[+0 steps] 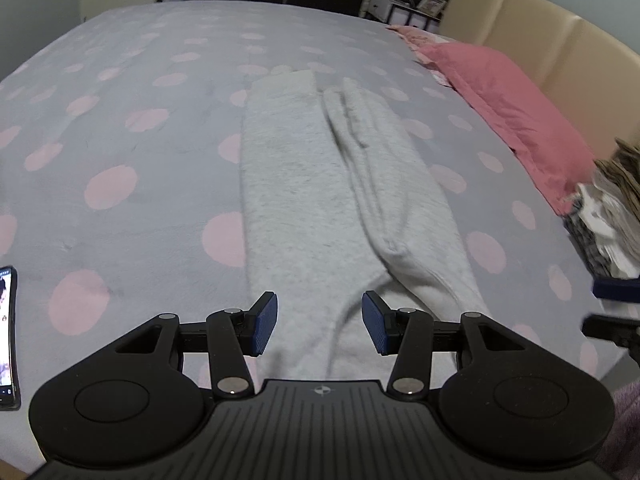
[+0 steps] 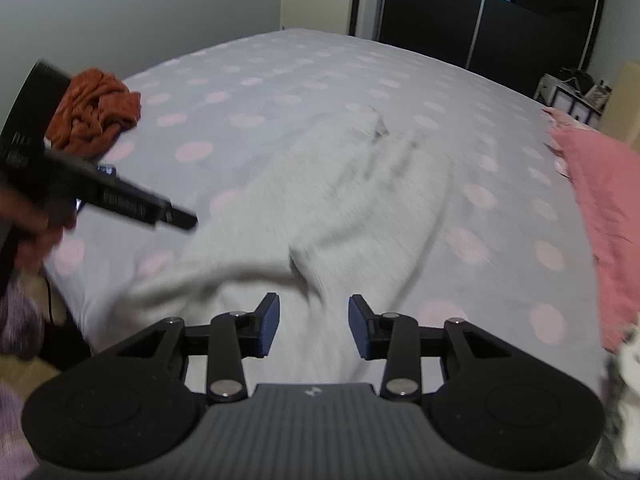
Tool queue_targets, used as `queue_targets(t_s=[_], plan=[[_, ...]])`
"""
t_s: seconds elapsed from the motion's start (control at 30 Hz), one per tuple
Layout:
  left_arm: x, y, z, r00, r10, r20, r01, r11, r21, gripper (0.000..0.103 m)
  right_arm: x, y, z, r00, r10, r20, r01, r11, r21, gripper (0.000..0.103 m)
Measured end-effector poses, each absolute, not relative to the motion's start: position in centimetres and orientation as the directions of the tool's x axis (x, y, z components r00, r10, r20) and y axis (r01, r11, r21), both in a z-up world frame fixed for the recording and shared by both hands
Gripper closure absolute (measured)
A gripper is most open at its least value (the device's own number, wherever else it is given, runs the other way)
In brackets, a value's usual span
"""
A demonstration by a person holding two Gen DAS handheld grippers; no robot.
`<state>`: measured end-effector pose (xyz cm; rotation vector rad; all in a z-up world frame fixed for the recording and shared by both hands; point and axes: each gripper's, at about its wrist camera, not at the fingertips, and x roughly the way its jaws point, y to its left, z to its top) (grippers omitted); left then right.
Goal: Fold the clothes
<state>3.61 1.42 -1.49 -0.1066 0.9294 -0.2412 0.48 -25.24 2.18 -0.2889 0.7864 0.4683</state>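
Note:
A light grey garment (image 1: 304, 184) lies lengthwise on the bed, folded into a long strip with a sleeve-like fold on top. In the right wrist view the same garment (image 2: 320, 184) is motion-blurred. My left gripper (image 1: 319, 312) hovers open over the garment's near end, with nothing between its blue pads. My right gripper (image 2: 314, 314) is also open above the near end, its pads apart and empty. The left gripper (image 2: 182, 219), held by a hand, shows at the left of the right wrist view. The right gripper's fingers (image 1: 616, 290) show at the right edge of the left wrist view.
The bed (image 1: 120, 120) has a grey sheet with pink dots. A pink pillow (image 1: 516, 112) lies along the beige headboard (image 1: 540, 28). A pile of folded clothes (image 1: 612, 216) sits at the right. A rust-orange garment (image 2: 96, 108) lies crumpled at the left. A phone (image 1: 7, 336) lies near the bed's edge.

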Motion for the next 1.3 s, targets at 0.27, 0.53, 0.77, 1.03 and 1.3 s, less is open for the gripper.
queue_targets(t_s=[0.27, 0.53, 0.77, 1.03, 1.3], plan=[[1.0, -2.1, -1.2, 0.549, -0.304, -0.778, 0.242, 0.949, -0.2, 0.058, -6.1, -29.6, 2.2, 0.584, 0.253, -0.771, -0.47, 0.88, -0.067, 0.059], [-0.2, -2.6, -1.5, 0.551, -0.311, -0.774, 0.222, 0.949, -0.223, 0.058, -8.7, -29.3, 1.4, 0.611, 0.352, -0.709, -0.446, 0.893, 0.059, 0.056], [-1.3, 0.0, -0.9, 0.596, -0.256, -0.761, 0.119, 0.965, -0.232, 0.058, -5.8, -24.7, -0.3, 0.672, 0.419, -0.61, -0.393, 0.901, 0.186, 0.056], [-1.3, 1.0, -1.5, 0.593, -0.23, -0.772, 0.077, 0.97, -0.23, 0.058, -2.8, -21.5, -3.6, 0.625, 0.417, -0.659, -0.358, 0.904, 0.233, 0.054], [-1.3, 1.2, -3.1, 0.562, -0.235, -0.793, 0.081, 0.97, -0.23, 0.058, -5.0, -21.6, -6.0, 0.474, 0.457, -0.753, -0.397, 0.874, 0.28, 0.052]])
